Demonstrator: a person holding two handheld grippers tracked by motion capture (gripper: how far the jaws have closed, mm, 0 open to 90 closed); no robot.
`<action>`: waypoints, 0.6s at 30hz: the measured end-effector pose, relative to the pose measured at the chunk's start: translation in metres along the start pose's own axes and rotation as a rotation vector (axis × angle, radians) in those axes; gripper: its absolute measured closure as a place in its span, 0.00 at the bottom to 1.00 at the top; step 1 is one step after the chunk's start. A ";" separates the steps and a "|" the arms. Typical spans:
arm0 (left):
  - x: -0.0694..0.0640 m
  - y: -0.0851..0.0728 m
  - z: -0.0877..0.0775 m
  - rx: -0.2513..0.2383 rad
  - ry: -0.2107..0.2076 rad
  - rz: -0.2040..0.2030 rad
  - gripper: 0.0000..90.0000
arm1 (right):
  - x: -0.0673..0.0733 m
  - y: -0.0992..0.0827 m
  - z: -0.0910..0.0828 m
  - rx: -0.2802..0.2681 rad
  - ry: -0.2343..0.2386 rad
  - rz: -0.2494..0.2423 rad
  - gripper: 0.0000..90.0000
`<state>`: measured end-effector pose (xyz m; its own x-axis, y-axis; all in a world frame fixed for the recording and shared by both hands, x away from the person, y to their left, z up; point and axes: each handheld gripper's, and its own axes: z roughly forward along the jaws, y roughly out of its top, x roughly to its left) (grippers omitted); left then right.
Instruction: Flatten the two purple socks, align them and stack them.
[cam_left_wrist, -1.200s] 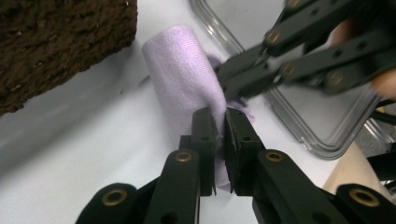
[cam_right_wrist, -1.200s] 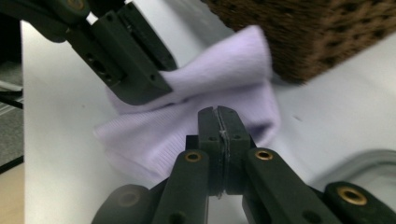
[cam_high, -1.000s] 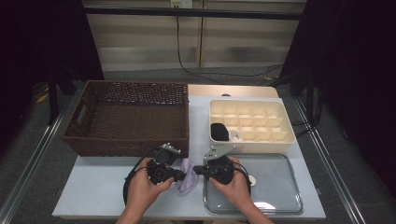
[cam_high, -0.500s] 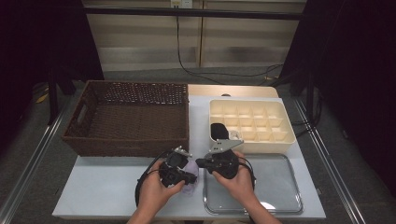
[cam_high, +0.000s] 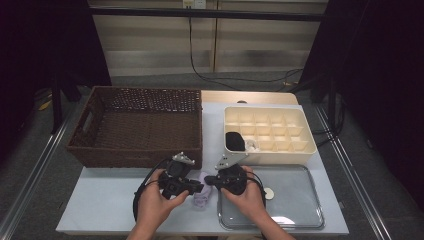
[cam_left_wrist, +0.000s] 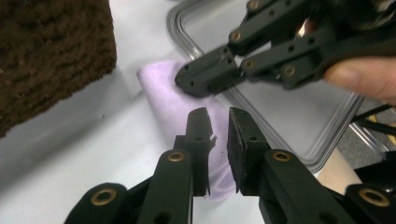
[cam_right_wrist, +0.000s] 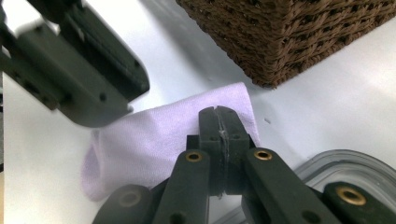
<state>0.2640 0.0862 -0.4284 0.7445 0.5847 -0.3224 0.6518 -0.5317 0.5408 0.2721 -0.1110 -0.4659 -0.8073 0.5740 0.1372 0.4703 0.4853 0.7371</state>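
Observation:
A lilac cloth (cam_high: 202, 199) lies on the white table between my two grippers. My left gripper (cam_high: 200, 187) points right at it. In the left gripper view its jaws (cam_left_wrist: 218, 116) hang over the cloth (cam_left_wrist: 163, 93) with a narrow gap and nothing pinched; they have just been opening. My right gripper (cam_high: 209, 179) points left, and its jaws (cam_right_wrist: 218, 112) are pressed together with the tips on the cloth (cam_right_wrist: 154, 140). I cannot tell whether a fold is caught between them. Each gripper view also shows the other gripper close by: the right (cam_left_wrist: 182, 81) and the left (cam_right_wrist: 116, 93).
A brown wicker basket (cam_high: 135, 125) stands just behind the left hand. A cream compartment box (cam_high: 270, 130) with a black item (cam_high: 234, 141) in one cell sits behind the right hand. A clear tray (cam_high: 295, 210) with a small white disc (cam_high: 269, 193) lies under the right hand.
The two grippers have shifted only slightly. The cloth, hidden half a second ago, shows again below their tips.

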 end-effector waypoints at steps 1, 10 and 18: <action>-0.001 -0.002 0.004 0.015 -0.008 0.003 0.87 | 0.000 0.000 0.000 -0.002 0.000 0.001 1.00; -0.004 -0.005 0.009 0.027 0.003 0.020 0.91 | 0.001 0.000 0.003 0.000 -0.005 -0.008 1.00; -0.001 -0.012 0.017 0.033 0.011 0.006 0.91 | 0.001 -0.002 0.001 -0.013 0.004 0.002 0.98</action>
<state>0.2579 0.0813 -0.4476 0.7469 0.5881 -0.3103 0.6518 -0.5550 0.5169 0.2707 -0.1110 -0.4678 -0.8077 0.5724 0.1413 0.4672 0.4751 0.7456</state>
